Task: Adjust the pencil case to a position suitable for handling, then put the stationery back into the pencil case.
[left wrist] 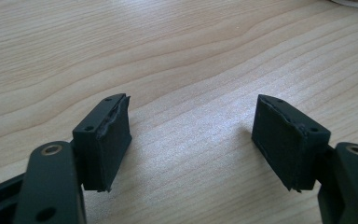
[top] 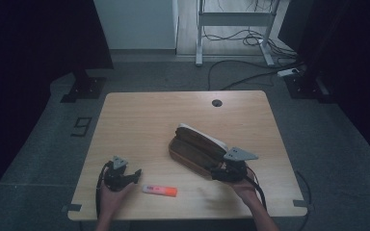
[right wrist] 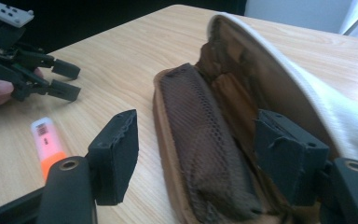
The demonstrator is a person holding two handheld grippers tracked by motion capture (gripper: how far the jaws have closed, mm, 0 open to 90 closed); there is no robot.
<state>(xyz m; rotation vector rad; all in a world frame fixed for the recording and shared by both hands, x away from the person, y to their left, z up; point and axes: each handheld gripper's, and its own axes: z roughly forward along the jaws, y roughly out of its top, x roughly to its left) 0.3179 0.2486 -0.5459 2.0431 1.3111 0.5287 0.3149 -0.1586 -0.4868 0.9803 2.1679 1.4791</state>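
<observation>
A brown pencil case point(top: 196, 147) lies open in the middle of the wooden table point(top: 139, 120), its cream outer side turned to the far right. My right gripper point(top: 218, 172) is at the case's near end, open. In the right gripper view its jaws point(right wrist: 198, 140) straddle the case's mesh pocket point(right wrist: 191, 107): one pad stands over the bare table, the other inside the case, neither pressing. An orange highlighter point(top: 160, 190) with a white end lies near the front edge, also seen as highlighter point(right wrist: 46, 144). My left gripper point(top: 136, 174) rests open left of it, over bare wood point(left wrist: 191, 126).
A round cable hole point(top: 216, 102) sits near the table's far edge. Beyond the table are a white desk frame point(top: 200, 33), loose cables point(top: 250, 38) on the floor and dark stands at both sides.
</observation>
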